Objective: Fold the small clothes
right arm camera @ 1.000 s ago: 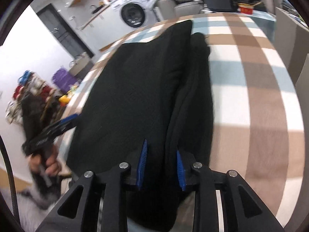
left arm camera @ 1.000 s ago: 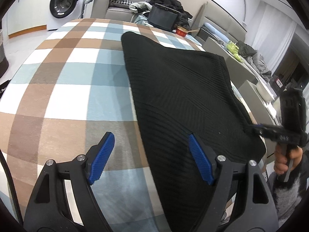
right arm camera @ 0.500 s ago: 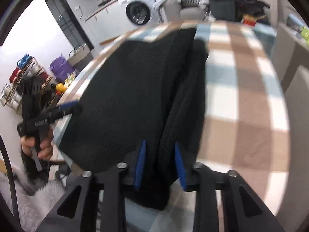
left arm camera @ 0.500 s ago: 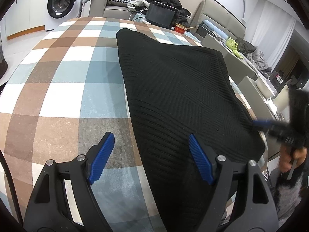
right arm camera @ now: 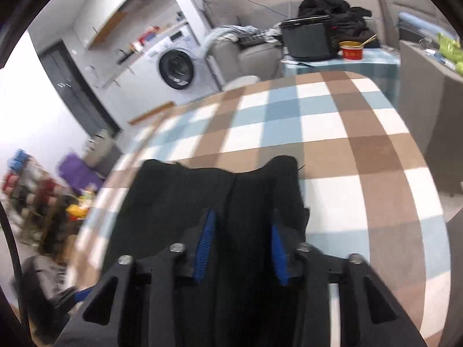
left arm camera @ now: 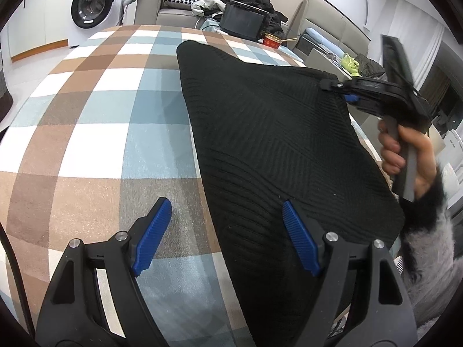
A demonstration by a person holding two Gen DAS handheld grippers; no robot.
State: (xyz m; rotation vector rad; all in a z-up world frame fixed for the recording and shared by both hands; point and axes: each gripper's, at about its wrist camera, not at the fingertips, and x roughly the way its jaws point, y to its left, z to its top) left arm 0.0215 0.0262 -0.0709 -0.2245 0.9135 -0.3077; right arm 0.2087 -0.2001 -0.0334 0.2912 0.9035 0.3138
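A black ribbed knit garment [left arm camera: 260, 130] lies flat on the checked tablecloth [left arm camera: 101, 130], its long side running away from me. My left gripper [left arm camera: 225, 205] hovers open over the garment's near left edge, one finger above the knit and one above the tablecloth, with nothing held. My right gripper [left arm camera: 341, 89], held in a hand [left arm camera: 405, 150], is at the garment's far right corner. In the right wrist view the right gripper [right arm camera: 243, 215] straddles a fold of the garment [right arm camera: 173, 190]. Its jaws are closing, and a gap still shows at both pads.
A washing machine [left arm camera: 92, 3] stands beyond the table's far left. Behind the table are a sofa with piled clothes, a black box [left arm camera: 243, 26] and a red bowl [left arm camera: 272, 40]. A fuzzy grey sleeve [left arm camera: 428, 245] is at the right edge. A cluttered shelf [right arm camera: 29, 190] stands left.
The right gripper has travelled from the garment's near right corner along its right side to the far right corner. The garment has stayed flat and the left gripper has kept still.
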